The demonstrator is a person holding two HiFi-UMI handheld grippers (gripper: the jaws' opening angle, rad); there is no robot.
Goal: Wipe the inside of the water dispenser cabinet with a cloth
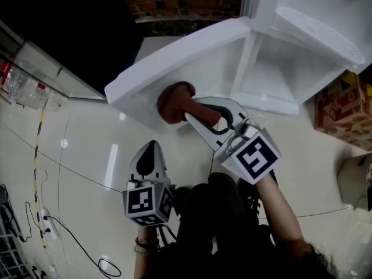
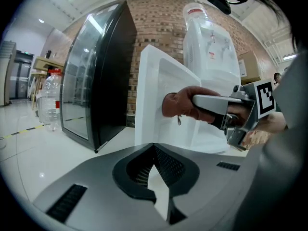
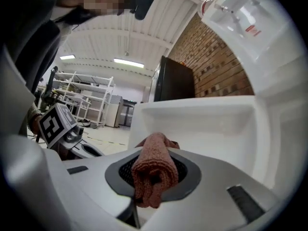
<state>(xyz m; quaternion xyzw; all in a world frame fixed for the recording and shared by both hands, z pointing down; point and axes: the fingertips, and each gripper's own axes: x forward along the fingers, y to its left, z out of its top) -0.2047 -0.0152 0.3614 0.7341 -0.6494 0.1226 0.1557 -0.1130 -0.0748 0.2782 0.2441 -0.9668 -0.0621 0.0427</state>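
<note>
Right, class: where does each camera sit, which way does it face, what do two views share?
Head view: on the head, facing down at the cabinet door; arms, left gripper, right gripper show.
Left gripper view: on that gripper, facing the door; its shut fingers show.
Right gripper view: on that gripper, facing the door; its fingers clamp the cloth.
Both share the dispenser.

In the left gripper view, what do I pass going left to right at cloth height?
Order: water bottles → black glass-door fridge → open white cabinet door → cloth → right gripper, shut on the cloth.
</note>
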